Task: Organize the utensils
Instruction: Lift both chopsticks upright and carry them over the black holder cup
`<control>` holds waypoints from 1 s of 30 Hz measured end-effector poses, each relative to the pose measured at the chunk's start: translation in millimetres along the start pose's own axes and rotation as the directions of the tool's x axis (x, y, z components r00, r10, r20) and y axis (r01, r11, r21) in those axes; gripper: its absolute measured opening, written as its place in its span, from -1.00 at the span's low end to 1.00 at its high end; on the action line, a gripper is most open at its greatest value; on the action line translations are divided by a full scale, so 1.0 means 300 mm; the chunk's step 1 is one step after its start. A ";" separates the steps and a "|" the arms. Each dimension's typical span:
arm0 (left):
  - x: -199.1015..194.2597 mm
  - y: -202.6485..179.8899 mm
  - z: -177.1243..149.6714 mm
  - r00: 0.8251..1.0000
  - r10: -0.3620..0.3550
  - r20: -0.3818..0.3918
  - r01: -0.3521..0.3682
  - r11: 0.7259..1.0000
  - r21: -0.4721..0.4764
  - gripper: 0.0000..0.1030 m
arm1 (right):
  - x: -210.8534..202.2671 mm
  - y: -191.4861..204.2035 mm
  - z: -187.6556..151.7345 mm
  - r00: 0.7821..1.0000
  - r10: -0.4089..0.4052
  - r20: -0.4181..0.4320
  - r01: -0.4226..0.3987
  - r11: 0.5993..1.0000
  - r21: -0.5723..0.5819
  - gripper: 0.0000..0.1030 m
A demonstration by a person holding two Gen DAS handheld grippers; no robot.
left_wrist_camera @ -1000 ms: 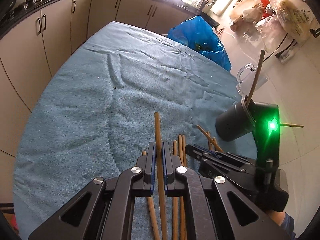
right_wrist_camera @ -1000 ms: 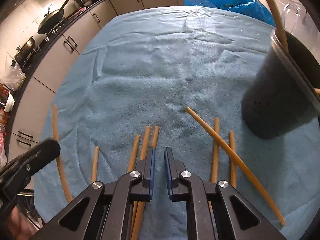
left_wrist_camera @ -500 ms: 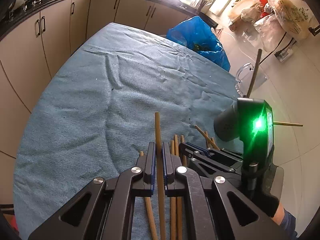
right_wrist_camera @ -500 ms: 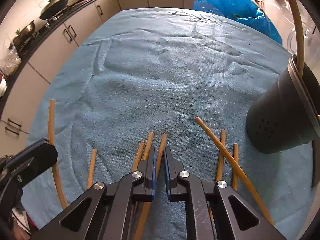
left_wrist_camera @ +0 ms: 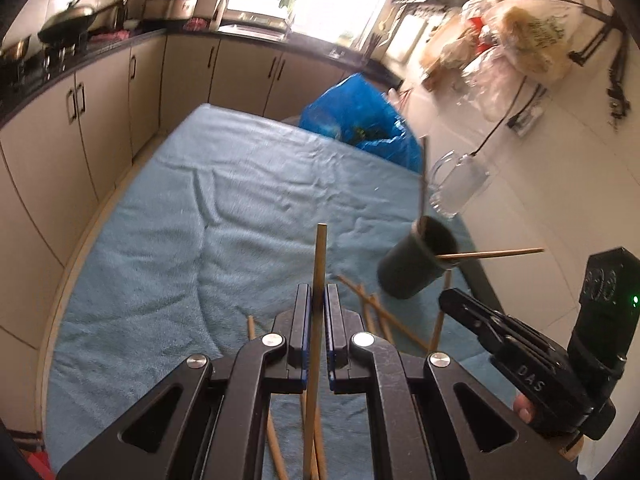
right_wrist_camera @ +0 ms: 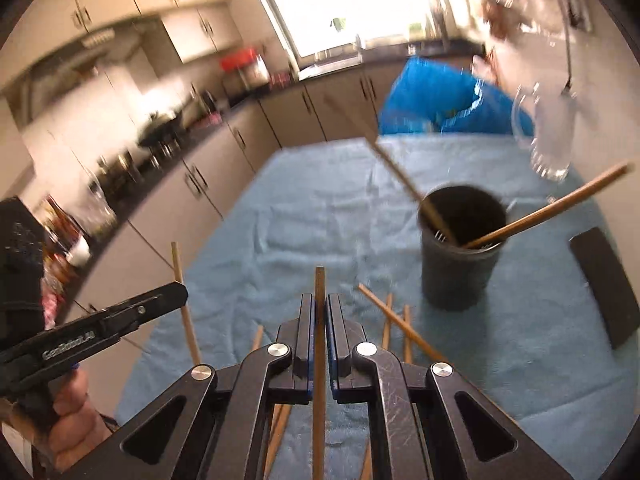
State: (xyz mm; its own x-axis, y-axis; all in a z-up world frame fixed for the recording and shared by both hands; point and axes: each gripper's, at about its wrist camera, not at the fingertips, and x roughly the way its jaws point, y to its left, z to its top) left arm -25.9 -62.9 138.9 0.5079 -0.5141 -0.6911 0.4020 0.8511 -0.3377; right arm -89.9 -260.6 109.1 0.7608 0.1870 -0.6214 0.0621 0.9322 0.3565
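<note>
My left gripper (left_wrist_camera: 318, 300) is shut on a wooden chopstick (left_wrist_camera: 320, 256) and holds it above the blue cloth. My right gripper (right_wrist_camera: 319, 308) is shut on another chopstick (right_wrist_camera: 319, 284), lifted off the cloth. It also shows in the left wrist view (left_wrist_camera: 452, 300) at the right. The black cup (left_wrist_camera: 416, 264) (right_wrist_camera: 460, 248) stands ahead and to the right with two chopsticks (right_wrist_camera: 548, 212) leaning in it. Several loose chopsticks (left_wrist_camera: 380, 316) (right_wrist_camera: 396, 324) lie on the cloth (left_wrist_camera: 240, 208) between the grippers and the cup.
A glass mug (left_wrist_camera: 456, 188) stands behind the cup. A blue bag (left_wrist_camera: 360, 124) sits at the table's far edge. A dark flat object (right_wrist_camera: 604, 284) lies right of the cup. Kitchen cabinets (left_wrist_camera: 100, 112) run along the left and back.
My right gripper closed on a chopstick and lifted it off the cloth. Both grippers rose and tilted up. The left still holds its chopstick.
</note>
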 end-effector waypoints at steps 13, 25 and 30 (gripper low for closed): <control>-0.160 -0.127 0.010 0.995 -0.009 0.100 0.002 0.997 0.072 -0.89 | -0.247 0.006 -0.014 0.976 0.029 0.214 -0.025 0.999 -0.022 -0.89; -0.174 -0.170 0.011 0.994 -0.008 0.108 -0.002 0.995 0.096 -0.90 | -0.309 -0.023 -0.010 0.965 0.023 0.262 -0.024 1.000 0.001 -0.89; -0.178 -0.177 0.010 0.994 -0.012 0.108 0.001 0.995 0.101 -0.90 | -0.326 -0.031 -0.007 0.962 0.023 0.272 -0.025 1.000 0.003 -0.89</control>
State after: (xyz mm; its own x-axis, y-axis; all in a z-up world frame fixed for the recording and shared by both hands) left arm -72.1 -80.9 195.5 0.5825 -0.5324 -0.6142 0.4771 0.8357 -0.2719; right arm -166.1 -287.1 165.0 0.9090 0.1172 -0.4000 0.0451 0.9264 0.3739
